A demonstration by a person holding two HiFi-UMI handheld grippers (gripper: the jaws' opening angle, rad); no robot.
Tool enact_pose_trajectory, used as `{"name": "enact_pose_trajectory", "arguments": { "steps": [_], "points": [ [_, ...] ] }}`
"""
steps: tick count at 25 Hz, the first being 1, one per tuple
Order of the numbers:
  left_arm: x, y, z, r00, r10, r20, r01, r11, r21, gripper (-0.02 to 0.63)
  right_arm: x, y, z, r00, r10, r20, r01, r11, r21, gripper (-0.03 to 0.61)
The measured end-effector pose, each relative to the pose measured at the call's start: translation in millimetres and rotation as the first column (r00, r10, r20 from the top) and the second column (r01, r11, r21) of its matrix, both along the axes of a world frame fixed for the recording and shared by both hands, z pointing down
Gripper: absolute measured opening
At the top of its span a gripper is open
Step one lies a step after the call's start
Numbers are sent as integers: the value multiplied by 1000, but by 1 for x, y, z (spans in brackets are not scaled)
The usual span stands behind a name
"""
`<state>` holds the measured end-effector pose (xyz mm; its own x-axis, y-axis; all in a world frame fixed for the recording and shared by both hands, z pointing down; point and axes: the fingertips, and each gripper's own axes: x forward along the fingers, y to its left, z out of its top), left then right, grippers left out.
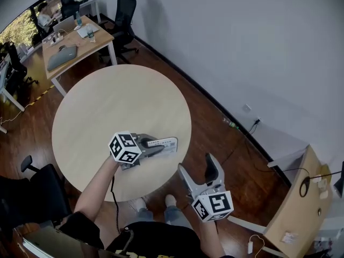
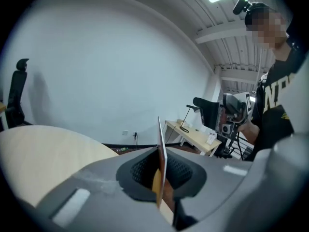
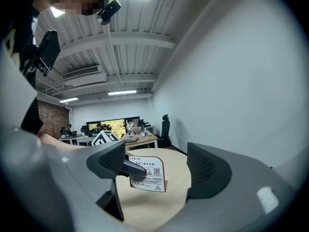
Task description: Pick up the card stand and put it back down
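Judging by the grip, the pickup looked done and the set-down was left: the left hand-held gripper [image 1: 153, 144] was clenched on the card stand [image 3: 147, 174], a thin upright white card with print and a QR code, low over the table's [image 1: 107, 106] near edge. The right hand-held gripper [image 1: 198, 166] hung released and empty off the near right.

1. card stand [image 3: 146, 172]: white face, black print, small QR square, tan edge.
2. left gripper [image 1: 155, 144]: grey body; cube of black-and-white square markers.
3. right gripper [image 1: 198, 172]: same grey, same black-and-white marker cube.
4. pads [image 2: 144, 170]: black, fine dotted mesh pattern.
5. round table [image 1: 113, 104]: pale beige wood, plain.
6. floor [image 1: 215, 136]: dark reddish-brown wood planks.
7. wall [image 1: 242, 36]: flat white-grey.
8. office chair [image 1: 124, 15]: black.
9. side desk [image 1: 298, 211]: light wood.
10. shirt [image 1: 156, 244]: black.
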<state>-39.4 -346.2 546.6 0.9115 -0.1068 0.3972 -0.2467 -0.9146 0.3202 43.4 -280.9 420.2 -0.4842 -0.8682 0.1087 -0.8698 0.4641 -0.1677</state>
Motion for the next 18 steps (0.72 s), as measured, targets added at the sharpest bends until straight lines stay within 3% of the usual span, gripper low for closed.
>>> {"name": "enact_pose_trajectory", "arguments": {
  "steps": [4, 9, 18],
  "points": [
    [-6, -28, 34, 999, -39, -24, 39, 999, -14, 20, -5, -13, 23, 1000, -10, -4, 10, 998, -55, 407],
    [-13, -56, 93, 999, 6, 44, -10, 996, 91, 18, -4, -31, 59, 1000, -2, -14, 0, 991, -131, 407],
    [-15, -77, 169, 999, -3, 38, 4, 1000, -26, 18, 9, -53, 105, 999, 25, -43, -34, 975, -221, 407]
  ]
}}
